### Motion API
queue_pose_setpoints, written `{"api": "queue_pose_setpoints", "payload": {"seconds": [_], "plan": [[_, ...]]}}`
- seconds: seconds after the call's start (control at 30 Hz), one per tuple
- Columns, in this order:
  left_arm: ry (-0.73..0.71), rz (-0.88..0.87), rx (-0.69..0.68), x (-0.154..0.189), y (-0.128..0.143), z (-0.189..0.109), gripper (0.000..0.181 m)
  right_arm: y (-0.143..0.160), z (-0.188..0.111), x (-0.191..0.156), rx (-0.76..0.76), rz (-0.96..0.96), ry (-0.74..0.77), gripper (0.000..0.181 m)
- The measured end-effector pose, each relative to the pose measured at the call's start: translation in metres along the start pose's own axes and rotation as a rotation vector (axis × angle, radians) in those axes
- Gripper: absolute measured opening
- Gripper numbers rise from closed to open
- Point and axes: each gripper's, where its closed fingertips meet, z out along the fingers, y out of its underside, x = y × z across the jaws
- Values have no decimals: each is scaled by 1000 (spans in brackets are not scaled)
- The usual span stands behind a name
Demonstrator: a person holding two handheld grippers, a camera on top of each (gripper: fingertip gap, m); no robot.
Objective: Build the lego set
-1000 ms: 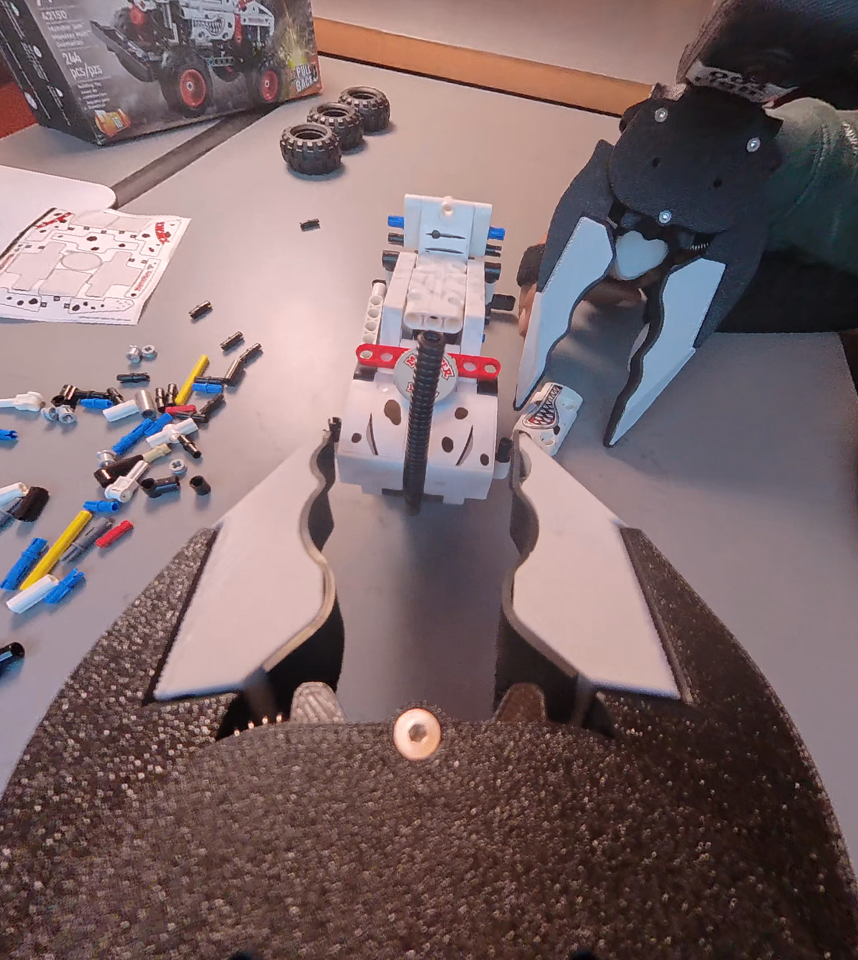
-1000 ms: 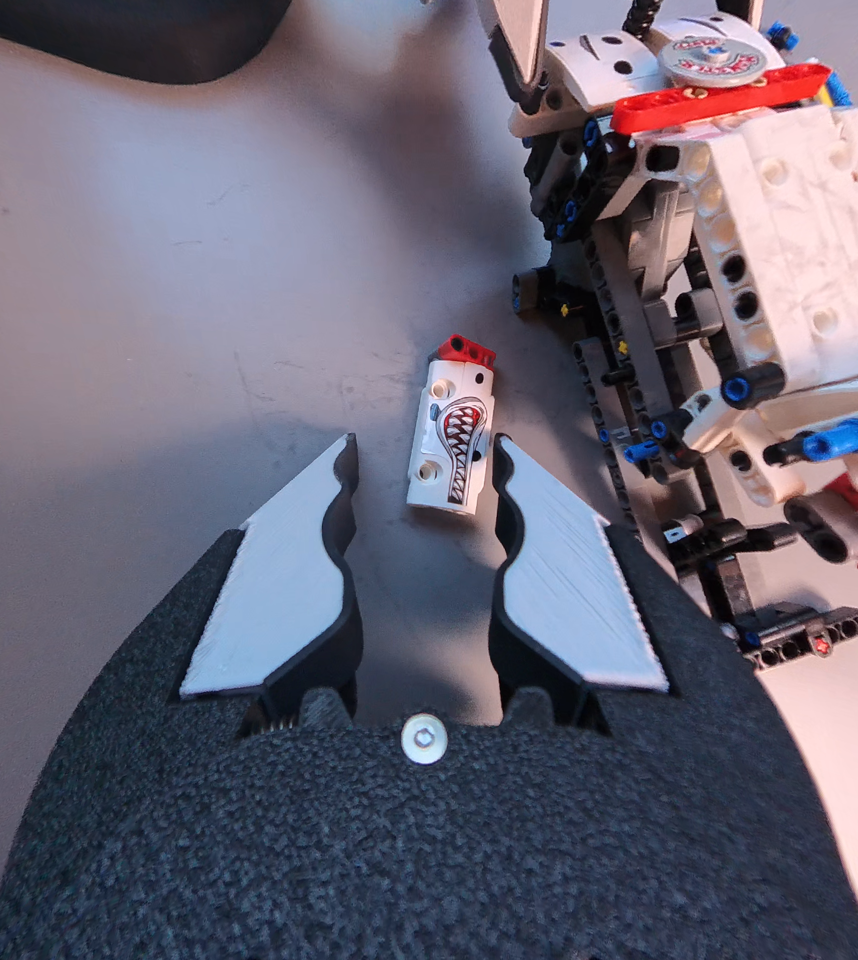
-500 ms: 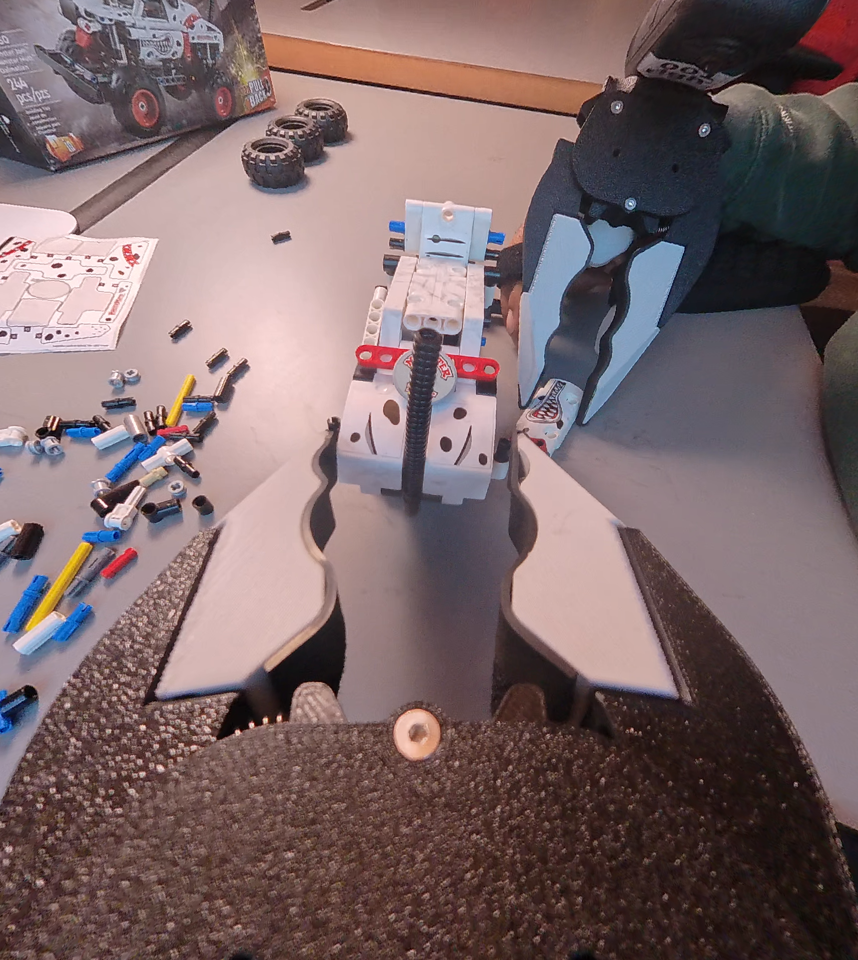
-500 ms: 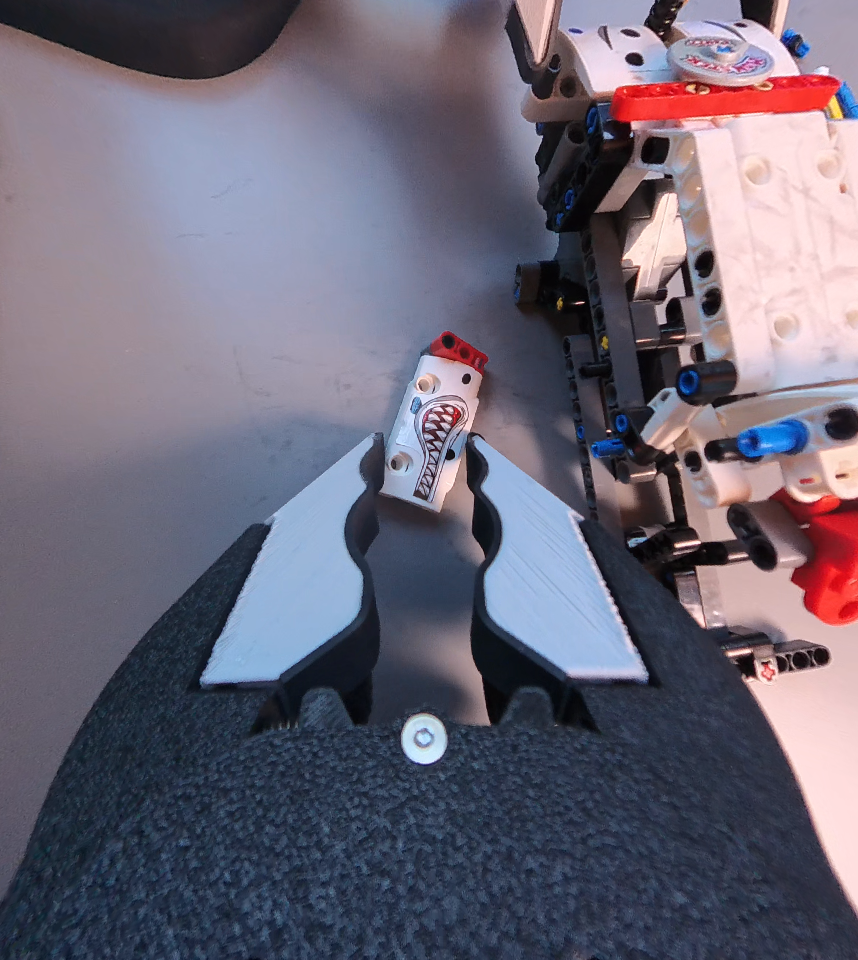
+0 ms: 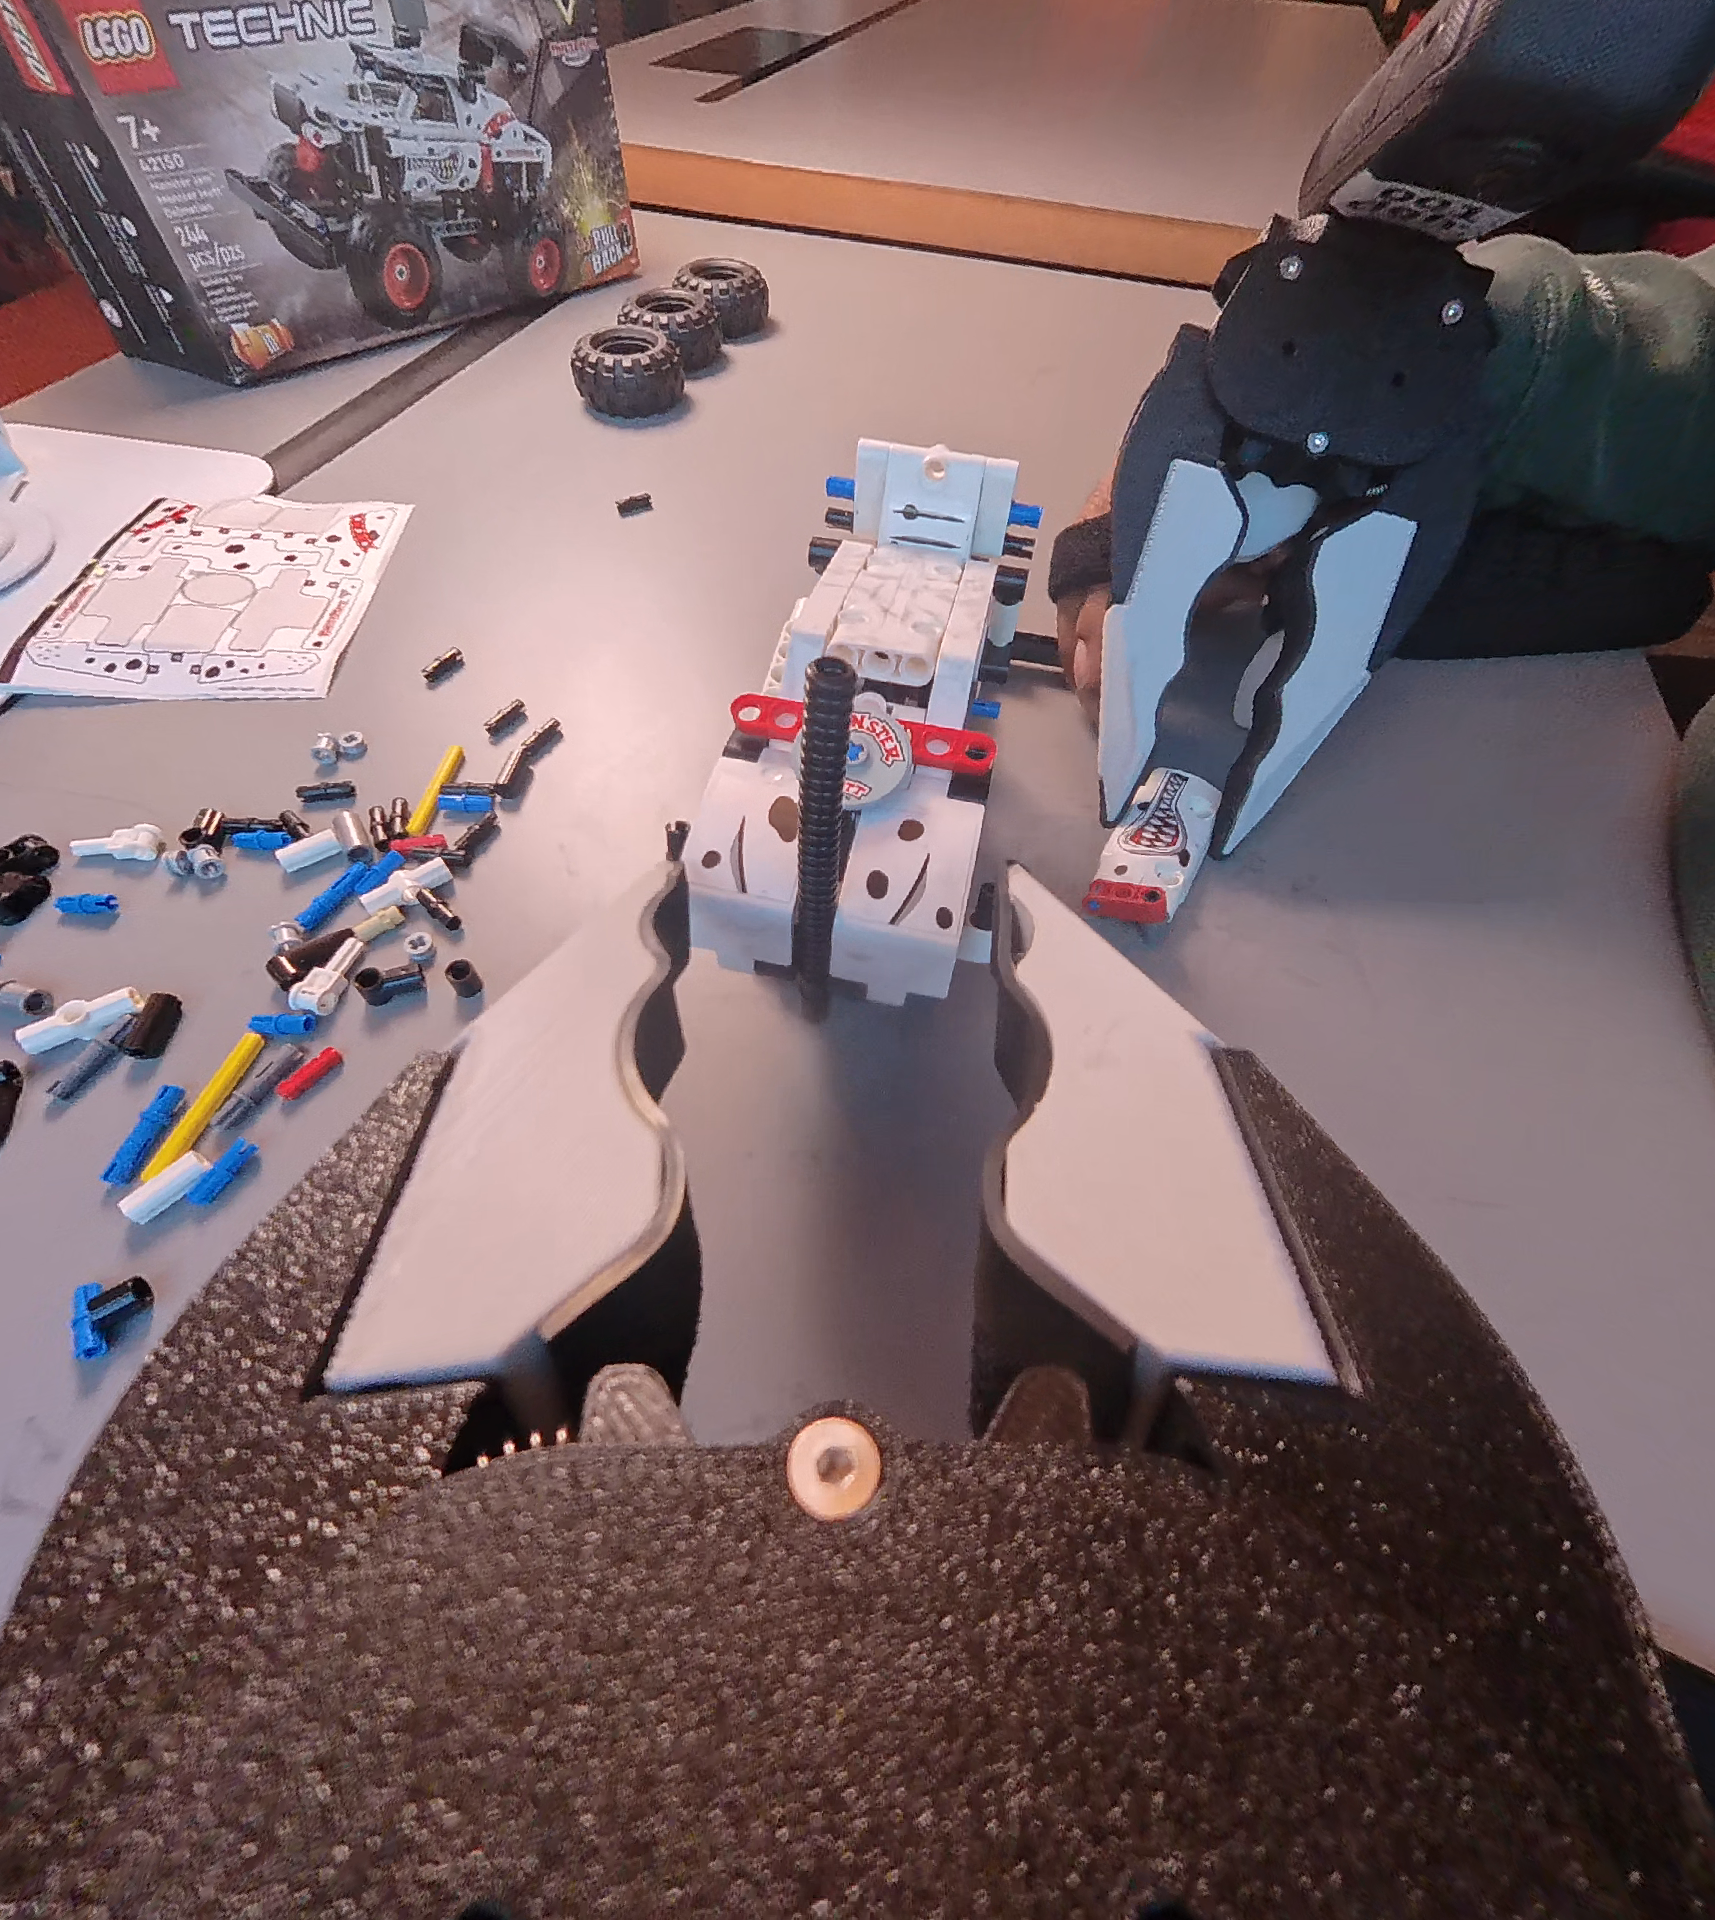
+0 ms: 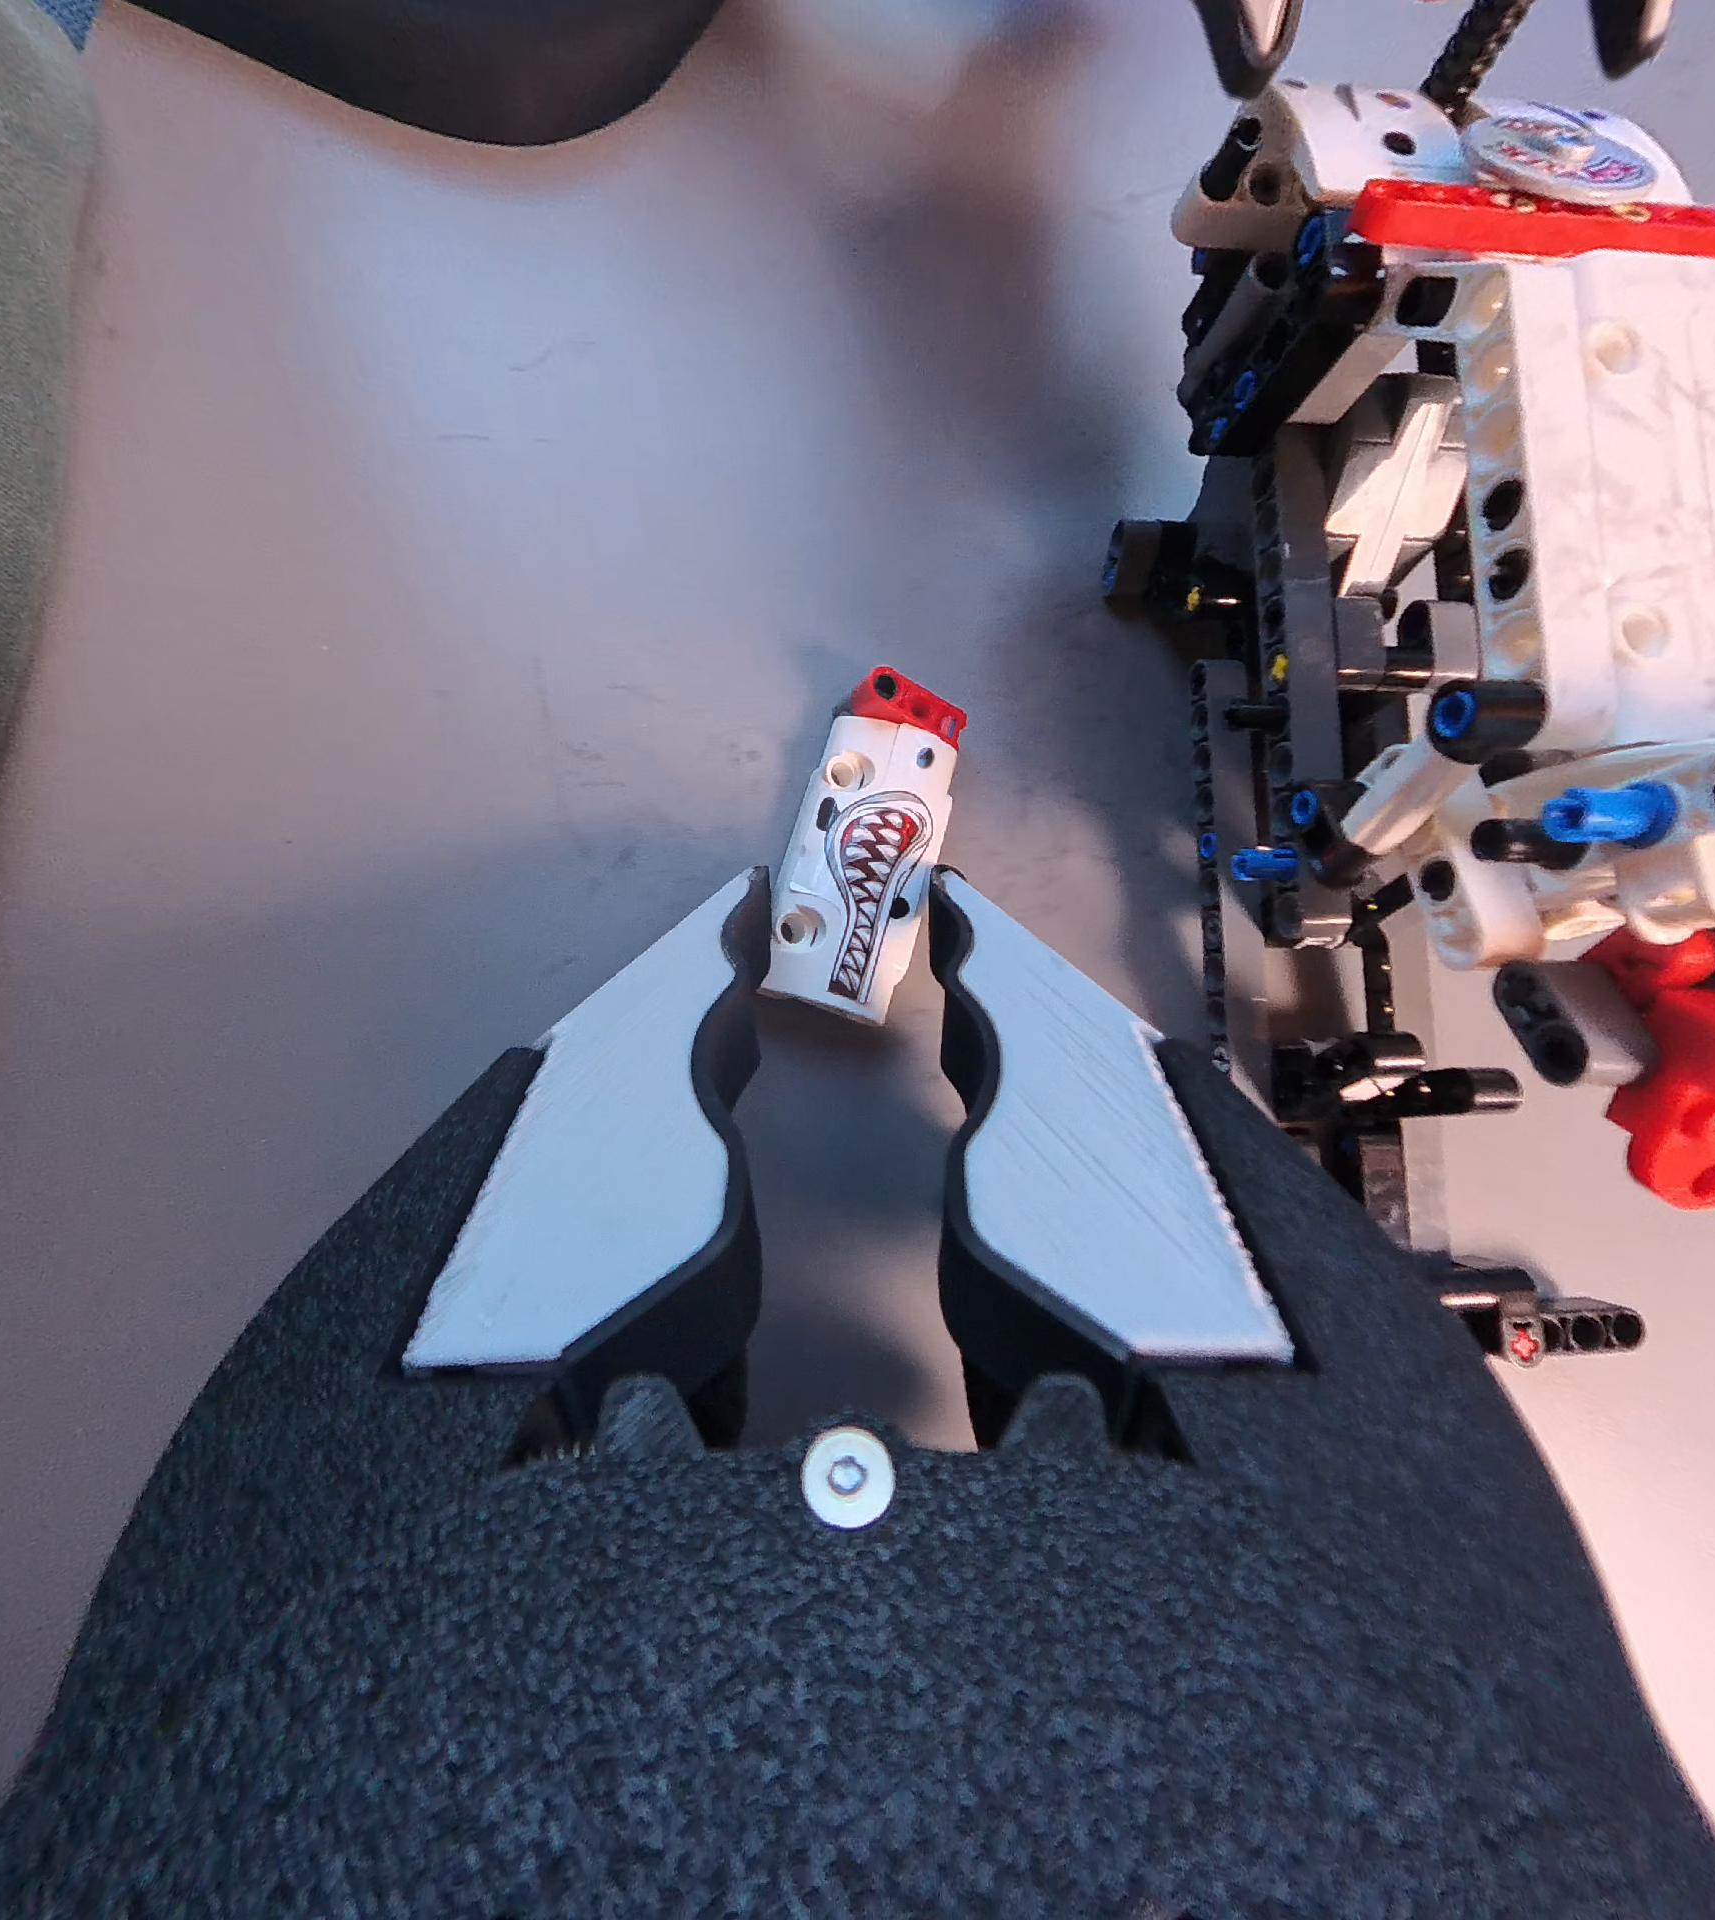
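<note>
While the left gripper (image 5: 837,925) brackets (wide-spread) the truck body (image 5: 863,769) to steady it, the right gripper (image 6: 848,894) pinches the toothed piece (image 6: 858,883) just right of it.

box (image 5: 313,177) cropped, truck (image 6: 1559,623) cropped

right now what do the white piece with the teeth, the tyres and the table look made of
White toothed piece: hard moulded plastic, glossy, with round pin holes; the teeth look like a sticker or print.
Tyres: matte black with chunky tread, probably rubber or soft plastic.
Table: smooth grey top, faint sheen and scuffs, likely laminate; I can't be sure.
</note>
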Motion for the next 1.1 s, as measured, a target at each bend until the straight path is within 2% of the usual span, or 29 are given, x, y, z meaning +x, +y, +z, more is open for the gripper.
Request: {"api": "queue_pose_setpoints", "payload": {"seconds": [0.37,0.63,0.8,1.0,1.1], "plan": [[-27,5,27,0,-7,-4,59,-3,-8,3,55,0,8,29],[-74,-1,203,-3,-41,-24,54,-8,-12,11,101,-10,49,29],[-35,55,262,17,-58,-29,40,-15,-18,16,163,-5,71,29],[192,10,205,65,-53,-7,31,-38,-36,18,307,-24,92,29],[185,-97,91,68,-40,11,37,-52,-50,20,395,-46,125,29]]}}
